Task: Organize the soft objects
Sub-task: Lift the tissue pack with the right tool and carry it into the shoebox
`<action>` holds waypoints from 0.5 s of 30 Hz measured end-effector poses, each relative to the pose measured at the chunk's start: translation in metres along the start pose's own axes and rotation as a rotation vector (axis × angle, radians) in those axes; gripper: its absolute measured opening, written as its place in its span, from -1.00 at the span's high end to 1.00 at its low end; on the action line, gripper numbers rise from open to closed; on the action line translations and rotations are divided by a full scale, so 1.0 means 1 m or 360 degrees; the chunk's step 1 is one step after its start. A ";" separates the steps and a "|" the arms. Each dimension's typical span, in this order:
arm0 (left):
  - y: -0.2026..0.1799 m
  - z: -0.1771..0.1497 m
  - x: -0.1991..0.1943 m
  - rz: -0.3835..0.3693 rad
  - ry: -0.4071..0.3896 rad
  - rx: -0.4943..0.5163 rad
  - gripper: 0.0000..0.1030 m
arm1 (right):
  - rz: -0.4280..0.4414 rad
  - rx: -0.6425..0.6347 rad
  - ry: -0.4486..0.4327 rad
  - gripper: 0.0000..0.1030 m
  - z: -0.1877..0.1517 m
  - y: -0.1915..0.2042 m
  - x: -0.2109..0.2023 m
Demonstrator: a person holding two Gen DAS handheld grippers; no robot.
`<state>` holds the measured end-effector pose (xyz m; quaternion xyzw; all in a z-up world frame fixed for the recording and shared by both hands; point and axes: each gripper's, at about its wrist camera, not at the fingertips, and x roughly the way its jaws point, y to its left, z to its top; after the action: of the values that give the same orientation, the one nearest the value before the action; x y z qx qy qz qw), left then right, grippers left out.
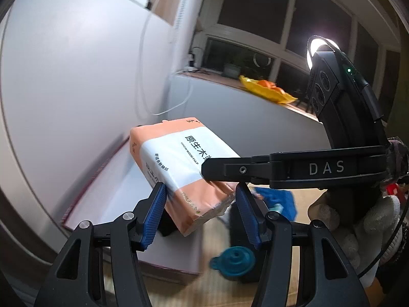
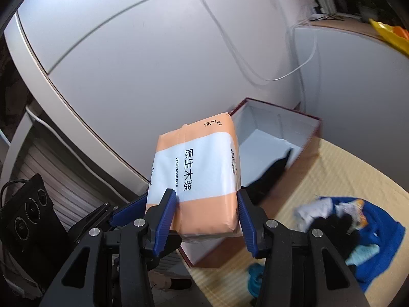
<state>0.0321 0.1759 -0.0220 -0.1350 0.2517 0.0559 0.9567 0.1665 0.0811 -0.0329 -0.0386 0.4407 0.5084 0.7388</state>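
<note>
The tissue pack (image 2: pixel 198 176) sits pinched between the blue pads of the right gripper (image 2: pixel 207 213), raised above the open box (image 2: pixel 304 125). The left gripper (image 1: pixel 200 213) also clamps the pack's near end.

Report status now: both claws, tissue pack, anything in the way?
Both claws shut on tissue pack: left claw, right claw. Pack airborne near open box. Nothing in the way.

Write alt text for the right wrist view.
The right tool grips an orange-and-white tissue pack in the air over an open white-lined box. The left tool meets the pack's left side, and a pile of blue cloth lies on the mat at right.
</note>
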 end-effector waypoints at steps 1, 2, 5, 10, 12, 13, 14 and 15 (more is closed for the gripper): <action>0.004 0.000 0.001 0.0013 0.0002 -0.0007 -0.07 | 0.0010 0.0000 0.0012 0.13 0.003 0.004 0.009; 0.010 0.000 0.003 0.0028 0.0003 -0.0016 -0.07 | 0.0017 0.0003 0.0022 0.13 0.006 0.005 0.016; 0.022 -0.001 0.008 0.0068 0.0012 -0.0034 -0.07 | 0.0020 -0.0008 0.0050 0.13 0.011 0.012 0.033; 0.036 -0.003 0.014 0.0142 0.0019 -0.0041 -0.07 | -0.0001 -0.0046 0.0088 0.13 0.021 0.023 0.052; 0.041 -0.004 0.018 0.0167 0.0020 -0.0045 -0.02 | -0.0004 -0.0059 0.0093 0.13 0.023 0.025 0.055; 0.043 -0.004 0.020 0.0173 0.0024 -0.0049 0.00 | 0.0002 -0.0069 0.0097 0.13 0.025 0.028 0.057; 0.045 -0.004 0.022 0.0182 0.0029 -0.0055 0.00 | 0.0000 -0.0076 0.0101 0.13 0.025 0.029 0.059; 0.048 -0.005 0.022 0.0195 0.0028 -0.0054 0.00 | -0.0023 -0.0090 0.0101 0.13 0.025 0.031 0.060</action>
<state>0.0404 0.2213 -0.0483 -0.1362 0.2670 0.1174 0.9468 0.1632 0.1523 -0.0470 -0.0788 0.4490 0.5139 0.7267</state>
